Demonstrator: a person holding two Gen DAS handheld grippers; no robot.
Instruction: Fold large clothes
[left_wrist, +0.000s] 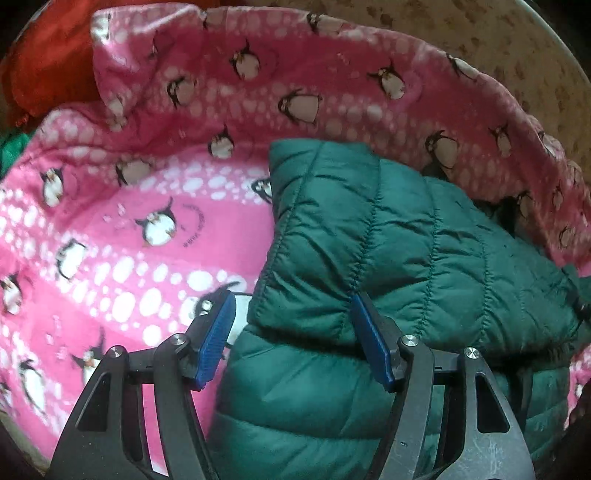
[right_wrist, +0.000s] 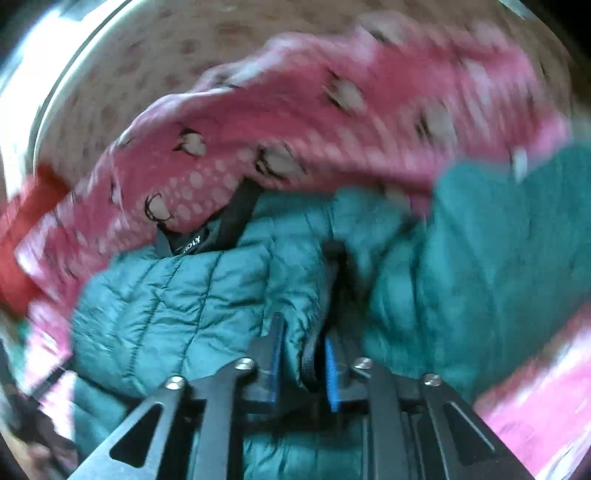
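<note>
green quilted jacket (left_wrist: 388, 236), pink penguin blanket (left_wrist: 147, 206), open tongs (left_wrist: 291, 343)

- A pink fleece blanket (left_wrist: 155, 206) printed with penguins and white dots lies spread out, its far edge rumpled into a ridge.
- Red fabric (left_wrist: 48, 62) sits bunched past the blanket's far left corner.
- A scrap of bright green cloth (left_wrist: 13, 149) shows just below it.
- A beige speckled surface (left_wrist: 491, 48) lies beyond the blanket.

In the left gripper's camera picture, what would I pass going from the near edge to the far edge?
Left gripper → green quilted jacket → pink penguin blanket → beige patterned surface.
</note>
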